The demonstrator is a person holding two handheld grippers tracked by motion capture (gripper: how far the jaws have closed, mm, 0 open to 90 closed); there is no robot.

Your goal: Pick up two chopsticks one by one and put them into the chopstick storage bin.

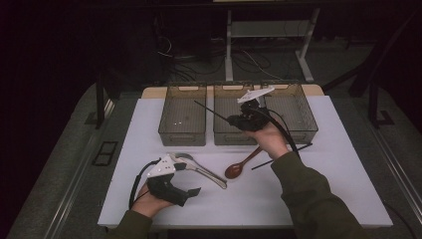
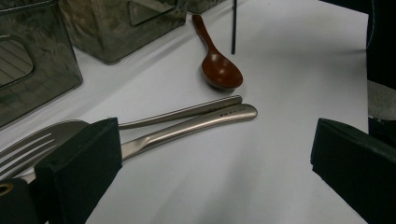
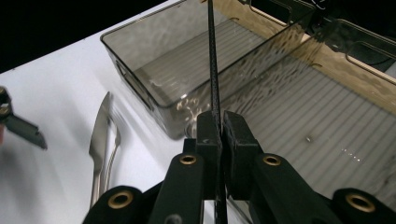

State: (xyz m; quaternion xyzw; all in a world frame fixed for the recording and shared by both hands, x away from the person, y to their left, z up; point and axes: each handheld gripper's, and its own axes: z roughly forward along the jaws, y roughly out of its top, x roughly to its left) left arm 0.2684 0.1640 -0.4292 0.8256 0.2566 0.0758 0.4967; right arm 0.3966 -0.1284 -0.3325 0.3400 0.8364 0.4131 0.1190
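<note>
1. Left gripper (image 1: 191,191) rests on the table (image 1: 323,199), jaws spread, beside the fork (image 2: 28,144) and knife (image 2: 196,123).
2. Wooden spoon (image 1: 238,167) lies mid-table.
3. Right gripper (image 3: 219,126) pinches a black chopstick (image 3: 212,60) above the middle bin (image 1: 226,134).

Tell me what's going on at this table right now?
A person is sorting cutlery with two hand-held grippers. The right gripper is shut on a thin black chopstick, held up over the middle bin of three clear bins. The left gripper hangs open near the metal fork and knife lying side by side on the white table. A brown wooden spoon and a second black chopstick lie on the table.
</note>
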